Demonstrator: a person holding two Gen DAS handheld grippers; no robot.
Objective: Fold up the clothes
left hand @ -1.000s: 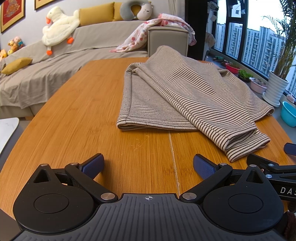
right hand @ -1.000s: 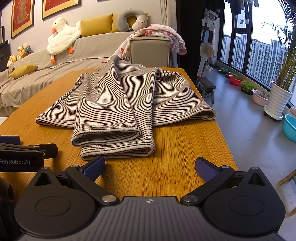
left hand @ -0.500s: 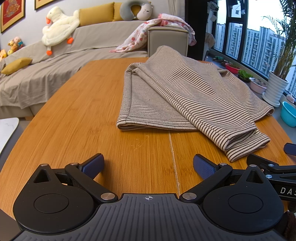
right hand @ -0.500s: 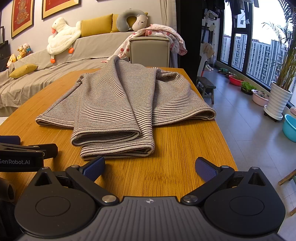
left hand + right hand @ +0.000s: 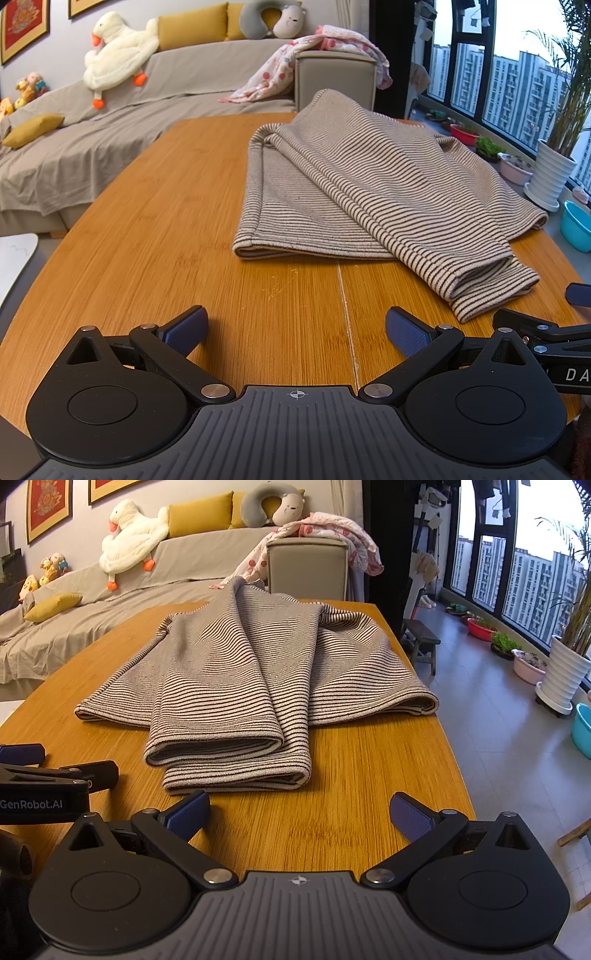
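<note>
A beige garment with thin dark stripes (image 5: 362,195) (image 5: 243,686) lies partly folded on the wooden table (image 5: 147,229) (image 5: 351,775). Both sleeves are laid lengthwise over the body, their cuffs (image 5: 236,764) pointing at me. My left gripper (image 5: 297,330) is open above bare wood, short of the garment's near hem. My right gripper (image 5: 299,814) is open too, its left pad close to the lower cuff without touching it. Each gripper shows at the edge of the other's view: the right one (image 5: 554,328) and the left one (image 5: 44,775).
Past the table's far end stand a covered sofa (image 5: 110,147) with a plush goose (image 5: 118,48) and a grey chair (image 5: 306,568) draped with a pink blanket. The table's right edge drops to tiled floor (image 5: 498,738) with plant pots and a teal basin.
</note>
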